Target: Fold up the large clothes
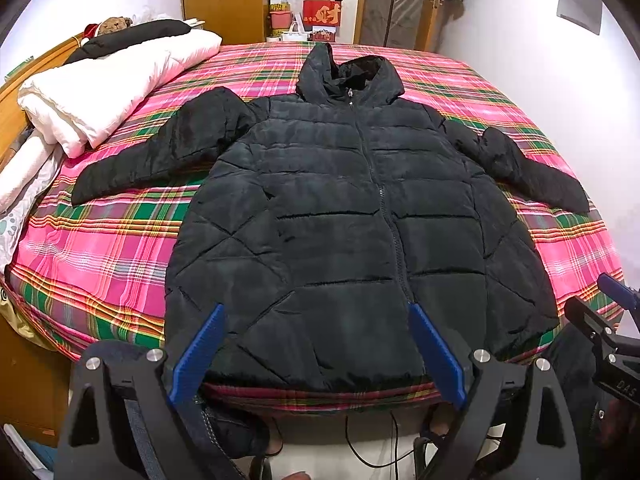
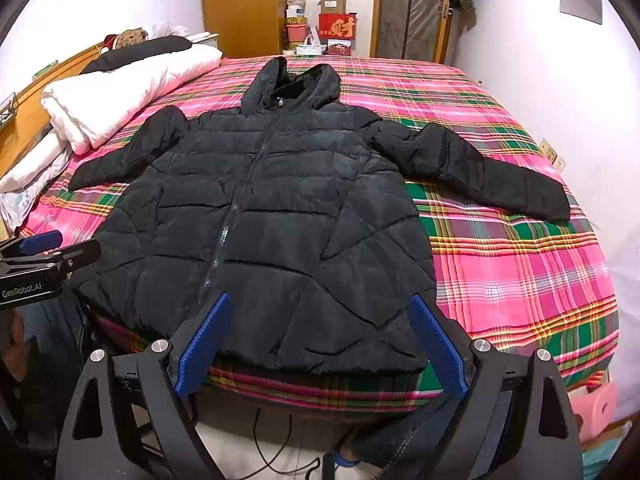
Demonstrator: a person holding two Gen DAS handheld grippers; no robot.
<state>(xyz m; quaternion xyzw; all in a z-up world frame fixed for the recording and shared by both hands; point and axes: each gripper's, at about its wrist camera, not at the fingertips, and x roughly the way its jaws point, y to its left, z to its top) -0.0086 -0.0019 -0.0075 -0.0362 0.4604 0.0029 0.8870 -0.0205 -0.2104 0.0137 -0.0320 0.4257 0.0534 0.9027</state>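
**jacket laid flat, no fold started yet**

left wrist view: we see the black puffer jacket (image 1: 352, 216) spread front-up and zipped on the plaid bed cover (image 1: 100, 248), hood (image 1: 348, 72) toward the far wall, hem at the near bed edge. both sleeves lie out to the sides: one sleeve (image 1: 160, 152) toward the white duvet (image 1: 104, 84), the other sleeve (image 1: 532, 168) toward the wall side. our left gripper (image 1: 316, 354) hangs over the hem with its fingers spread wide, holding nothing and not touching the cloth. the right gripper (image 1: 616, 300) shows only in part at the right edge; can't tell its spread from here.

right wrist view: same jacket (image 2: 276, 216), same layout. our right gripper (image 2: 320, 346) sits over the hem on the wall side, fingers wide apart, empty. the wall-side sleeve (image 2: 480, 168) is well clear of the body, nothing overlapping it. the left gripper (image 2: 44, 244) pokes in at the left edge, side on.

our read: we're at the start, pre-grasp. next move likely calls for pinching a sleeve cuff and carrying it across the chest, then the other. the fill is thick and slick, so we'd want a deep bite on the cuff or it may slip out.
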